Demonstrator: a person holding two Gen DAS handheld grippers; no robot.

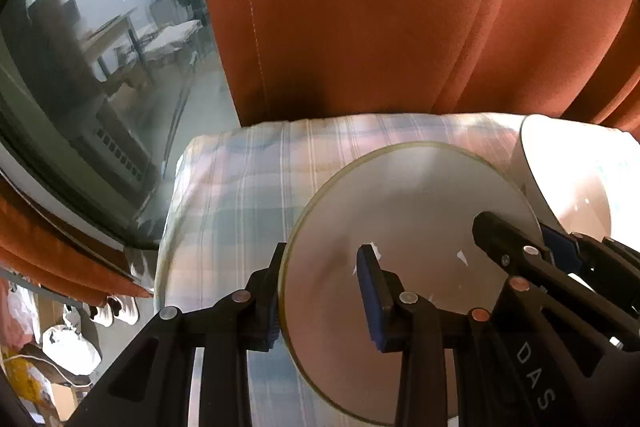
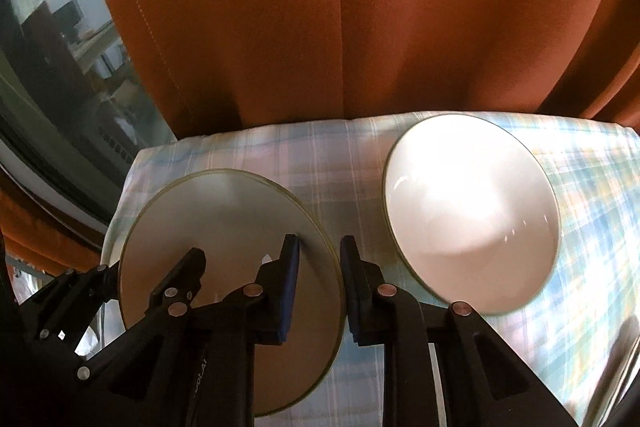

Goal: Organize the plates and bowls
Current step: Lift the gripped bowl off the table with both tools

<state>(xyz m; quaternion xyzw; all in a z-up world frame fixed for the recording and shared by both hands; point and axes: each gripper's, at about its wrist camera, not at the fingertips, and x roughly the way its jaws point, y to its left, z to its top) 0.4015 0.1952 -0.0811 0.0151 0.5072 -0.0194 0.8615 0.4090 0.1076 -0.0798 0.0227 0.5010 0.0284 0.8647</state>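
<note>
On the left, a window (image 1: pixel 92 75) and rust curtain (image 1: pixel 380 19) back a table under a plaid cloth (image 1: pixel 240 195); loose bags (image 1: pixel 68 347) lie on the floor below, clear of the work

Plate (image 2: pixel 224 247) — grey, flat, green-rimmed — sits at the left part of the cloth. Left gripper (image 1: pixel 326 291) straddles its left rim: one pad outside the edge, one on the face, closed onto the rim. Right gripper (image 2: pixel 320 287) straddles the right rim the same way, likewise clamped on the plate. Whether the plate is lifted or rests on the cloth cannot be told

Bowl (image 2: pixel 472 215) — white, glossy — stands on the cloth just right of the plate, apart from it by a narrow strip of cloth and untouched by either gripper

Progress, as a judgement: early. Plate and bowl are separate, nothing is stacked, and no rack or destination shows. Remaining: move the plate, then deal with the bowl

Obstructions: the bowl lies close beside the outer finger of the right gripper, so a move rightward risks a knock; the curtain hangs right behind the table's far edge; the cloth may slip or bunch under a dragged plate
</note>
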